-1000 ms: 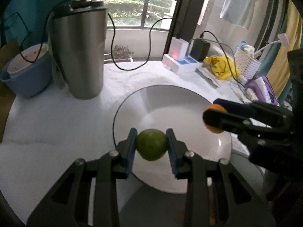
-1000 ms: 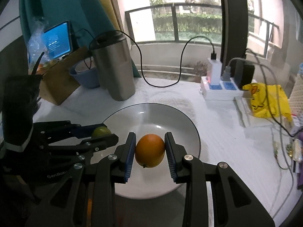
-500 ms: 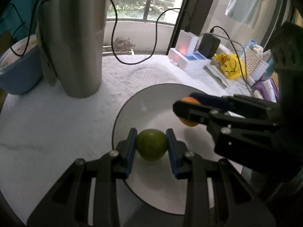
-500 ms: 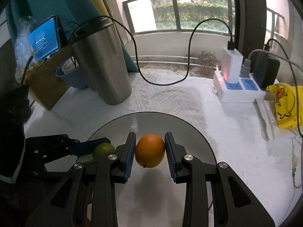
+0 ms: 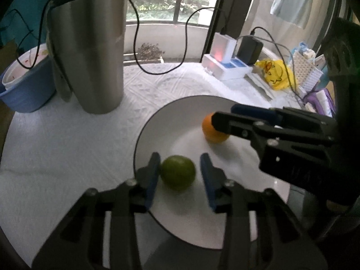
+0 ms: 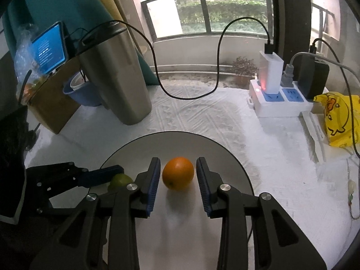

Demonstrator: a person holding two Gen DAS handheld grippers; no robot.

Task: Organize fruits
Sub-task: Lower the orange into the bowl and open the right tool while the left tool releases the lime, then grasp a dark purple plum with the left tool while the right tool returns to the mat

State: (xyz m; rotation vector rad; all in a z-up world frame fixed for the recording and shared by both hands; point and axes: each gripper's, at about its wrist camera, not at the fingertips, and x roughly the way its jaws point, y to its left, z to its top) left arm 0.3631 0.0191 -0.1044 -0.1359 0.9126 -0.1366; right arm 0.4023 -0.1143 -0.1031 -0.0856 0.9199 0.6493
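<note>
A green lime [image 5: 177, 172] lies on the near left of the round white plate [image 5: 186, 105]. My left gripper [image 5: 180, 175] straddles it with its jaws opening. The left pad sits close against the lime and a clear gap shows at the right pad. An orange [image 6: 178, 173] rests on the plate [image 6: 175, 141] between the blue pads of my right gripper [image 6: 178, 181], whose jaws are also opening, with thin gaps on both sides. The left wrist view shows the orange [image 5: 212, 130] half hidden behind the right gripper [image 5: 222, 115]. The left gripper [image 6: 112, 177] partly covers the lime [image 6: 119, 180].
A tall steel tumbler [image 5: 90, 56] with a black cable draped over it stands behind the plate at the left, next to a blue bowl [image 5: 24, 85]. A power strip [image 6: 279, 103] with chargers and a yellow bag [image 6: 337, 117] sit at the right. A tablet [image 6: 48, 49] is at the far left.
Both grippers' jaws have widened off their fruits, and the lime and orange now rest on the plate. The right gripper came in over the plate beside the left one.
</note>
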